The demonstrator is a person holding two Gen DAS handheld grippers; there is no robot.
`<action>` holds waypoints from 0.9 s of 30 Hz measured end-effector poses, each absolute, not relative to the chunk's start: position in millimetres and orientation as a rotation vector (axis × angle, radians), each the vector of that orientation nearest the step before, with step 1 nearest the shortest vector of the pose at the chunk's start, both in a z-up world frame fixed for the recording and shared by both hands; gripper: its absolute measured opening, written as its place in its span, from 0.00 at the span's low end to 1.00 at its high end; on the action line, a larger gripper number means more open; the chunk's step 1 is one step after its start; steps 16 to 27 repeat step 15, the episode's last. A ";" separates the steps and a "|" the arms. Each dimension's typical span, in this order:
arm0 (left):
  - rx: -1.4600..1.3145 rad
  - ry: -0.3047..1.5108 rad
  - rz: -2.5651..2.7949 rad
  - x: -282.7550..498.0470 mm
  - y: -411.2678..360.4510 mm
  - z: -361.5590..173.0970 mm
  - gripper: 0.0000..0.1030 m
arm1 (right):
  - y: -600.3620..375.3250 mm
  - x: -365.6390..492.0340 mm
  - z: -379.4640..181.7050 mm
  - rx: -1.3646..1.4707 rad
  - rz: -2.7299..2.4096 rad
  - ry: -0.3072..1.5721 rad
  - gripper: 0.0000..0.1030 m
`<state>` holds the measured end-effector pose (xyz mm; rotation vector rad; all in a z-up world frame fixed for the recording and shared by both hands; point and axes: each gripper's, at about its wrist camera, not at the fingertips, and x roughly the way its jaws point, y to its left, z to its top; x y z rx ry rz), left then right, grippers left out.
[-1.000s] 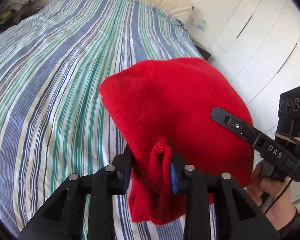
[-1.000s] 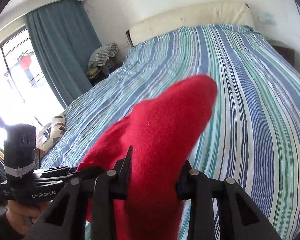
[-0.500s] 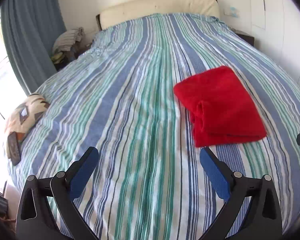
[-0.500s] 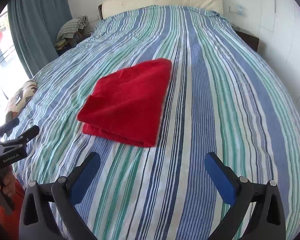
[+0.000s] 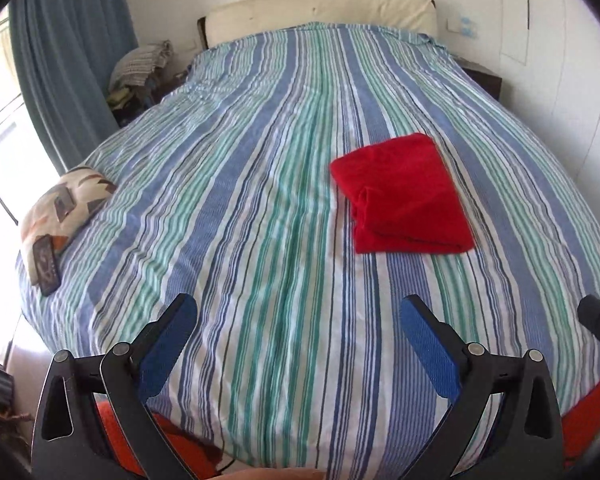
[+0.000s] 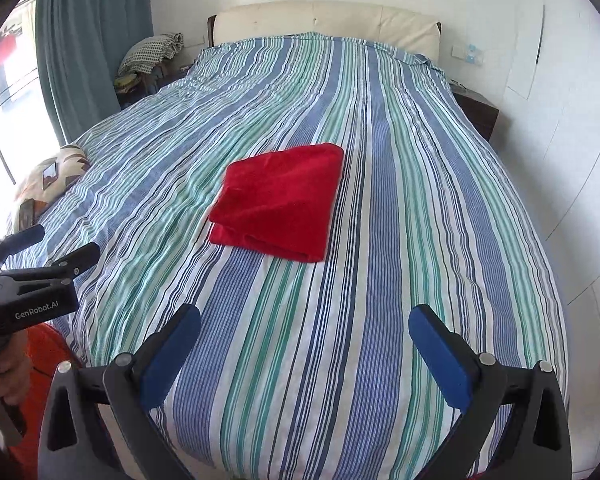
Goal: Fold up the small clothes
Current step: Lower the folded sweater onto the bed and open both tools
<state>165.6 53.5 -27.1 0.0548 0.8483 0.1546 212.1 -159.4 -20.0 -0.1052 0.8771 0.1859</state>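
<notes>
Both tongs [image 5: 298, 332] [image 6: 304, 338] gape; red cloth [image 6: 278, 206] lies folded flat.

Bed: I am seeing a striped bedspread [image 5: 260, 200] in blue, green and white covering the whole mattress.
Headboard: a cream padded headboard [image 6: 324, 20] is standing against the white wall at the far end.
Cushion: a patterned cushion [image 5: 60, 204] is lying at the bed's left edge, with a dark phone-like slab [image 5: 46, 266] resting on it.
Curtain: a blue-grey curtain [image 6: 84, 52] is hanging beside the bright window on the left.
Pile: a heap of folded checked fabric [image 6: 152, 52] is sitting beside the headboard's left end.
Nightstand: a dark nightstand [image 6: 476, 112] is standing on the bed's right.
</notes>
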 end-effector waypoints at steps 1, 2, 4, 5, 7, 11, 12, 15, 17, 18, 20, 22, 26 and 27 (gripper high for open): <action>0.046 0.851 0.147 162.3 53.6 -24.5 0.99 | -158.8 208.5 -18.0 -0.111 0.180 0.879 1.00; 0.041 0.851 0.141 158.3 52.7 -21.7 0.99 | -159.1 203.5 -16.3 -0.114 0.178 0.876 1.00; 0.041 0.852 0.129 151.7 51.3 -18.9 0.99 | -158.9 193.8 -12.5 -0.120 0.175 0.872 1.00; 0.039 0.855 0.120 148.9 51.0 -18.4 0.99 | -158.6 190.3 -11.8 -0.124 0.174 0.872 1.00; 0.031 0.869 0.106 143.7 49.3 -18.7 0.99 | -157.7 183.9 -10.8 -0.126 0.180 0.872 1.00; 0.026 0.869 0.098 135.0 45.8 -20.6 0.99 | -155.3 175.2 -12.1 -0.117 0.200 0.873 1.00; 0.037 0.861 0.101 132.7 43.6 -20.1 0.99 | -154.7 174.1 -13.0 -0.117 0.202 0.875 1.00; 0.084 0.836 0.105 125.7 36.8 -18.7 0.99 | -155.5 173.4 -14.8 -0.105 0.198 0.878 1.00; 0.084 0.836 0.105 125.7 36.8 -18.7 0.99 | -155.5 173.4 -14.8 -0.105 0.198 0.878 1.00; 0.084 0.836 0.105 125.7 36.8 -18.7 0.99 | -155.5 173.4 -14.8 -0.105 0.198 0.878 1.00; 0.084 0.836 0.105 125.7 36.8 -18.7 0.99 | -155.5 173.4 -14.8 -0.105 0.198 0.878 1.00; 0.084 0.836 0.105 125.7 36.8 -18.7 0.99 | -155.5 173.4 -14.8 -0.105 0.198 0.878 1.00; 0.084 0.836 0.105 125.7 36.8 -18.7 0.99 | -155.5 173.4 -14.8 -0.105 0.198 0.878 1.00; 0.084 0.836 0.105 125.7 36.8 -18.7 0.99 | -155.5 173.4 -14.8 -0.105 0.198 0.878 1.00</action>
